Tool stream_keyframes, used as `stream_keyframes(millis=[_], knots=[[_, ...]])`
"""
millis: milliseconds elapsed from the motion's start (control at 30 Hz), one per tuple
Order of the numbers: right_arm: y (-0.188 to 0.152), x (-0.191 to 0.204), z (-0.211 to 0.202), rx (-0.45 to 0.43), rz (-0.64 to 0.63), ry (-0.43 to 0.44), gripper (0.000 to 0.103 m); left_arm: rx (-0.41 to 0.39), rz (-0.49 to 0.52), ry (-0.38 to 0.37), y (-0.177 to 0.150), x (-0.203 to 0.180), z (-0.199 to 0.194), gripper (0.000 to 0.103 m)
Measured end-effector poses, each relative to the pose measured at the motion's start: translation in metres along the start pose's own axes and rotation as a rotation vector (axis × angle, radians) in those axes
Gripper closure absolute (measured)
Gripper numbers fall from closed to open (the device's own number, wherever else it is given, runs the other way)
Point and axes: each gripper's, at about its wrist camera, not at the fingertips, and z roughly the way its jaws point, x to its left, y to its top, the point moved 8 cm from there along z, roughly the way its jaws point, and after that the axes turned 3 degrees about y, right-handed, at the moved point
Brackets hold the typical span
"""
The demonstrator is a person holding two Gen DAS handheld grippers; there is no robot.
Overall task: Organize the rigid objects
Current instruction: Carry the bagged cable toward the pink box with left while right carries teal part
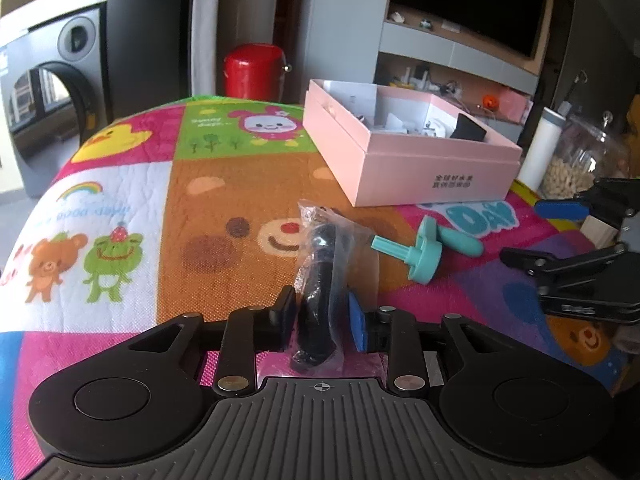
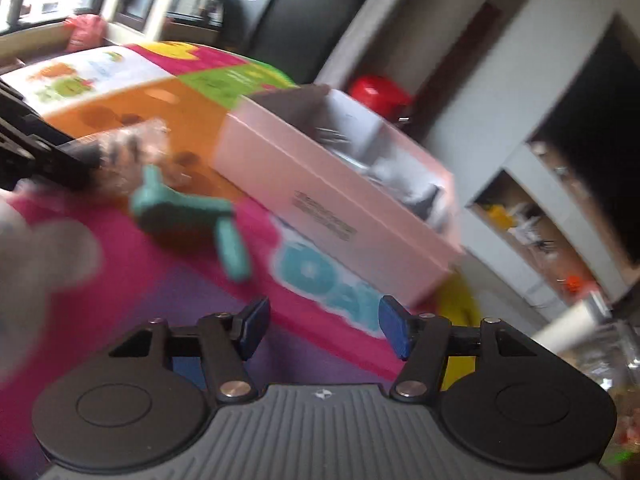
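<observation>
My left gripper (image 1: 322, 320) is shut on a black part in a clear plastic bag (image 1: 320, 276), held just above the cartoon play mat (image 1: 120, 208). A teal plastic tool (image 1: 424, 250) lies on the mat right of the bag; it also shows in the blurred right wrist view (image 2: 188, 208). An open pink box (image 1: 400, 156) holding several small items stands behind it, also in the right wrist view (image 2: 340, 216). My right gripper (image 2: 324, 332) is open and empty above the mat, in front of the pink box; it shows at the right edge of the left wrist view (image 1: 568, 240).
A red canister (image 1: 254, 70) stands behind the mat. A white cylinder (image 1: 540, 152) and a glass jar (image 1: 580, 164) stand right of the pink box. A washing machine (image 1: 52, 80) is at the far left, grey shelves (image 1: 452, 52) behind.
</observation>
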Motion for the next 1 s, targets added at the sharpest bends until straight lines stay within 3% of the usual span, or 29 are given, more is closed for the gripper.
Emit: stream_keyframes(millis=[133,233,367,500,567,733,867,1000], knots=[[0.015,0.013,-0.019,-0.062,0.111,0.268,0.039,-0.008,0.0,0.008,-0.002,-0.001,-0.002,0.071],[0.034,0.031,-0.018,-0.12,0.091,0.371,0.033,0.001,-0.013,-0.004,0.0,0.003,-0.001,0.072],[0.052,0.036,0.004,-0.124,0.098,0.361,0.03,0.01,-0.044,-0.023,0.0,0.007,-0.001,0.072],[0.052,0.031,0.037,-0.003,0.224,0.427,0.028,0.021,-0.038,-0.009,0.002,0.005,0.0,0.072],[0.047,0.028,0.045,0.01,0.261,0.442,0.032,0.023,-0.032,-0.001,0.002,0.004,0.0,0.072],[0.037,0.021,0.022,-0.038,0.236,0.363,0.033,0.022,-0.03,0.008,0.001,0.002,-0.001,0.072],[0.032,0.007,-0.005,-0.077,0.255,0.357,0.033,0.017,-0.02,0.015,0.001,0.001,-0.001,0.071],[0.022,-0.009,-0.026,-0.093,0.284,0.315,0.033,-0.01,-0.013,0.022,-0.001,0.002,-0.003,0.076]])
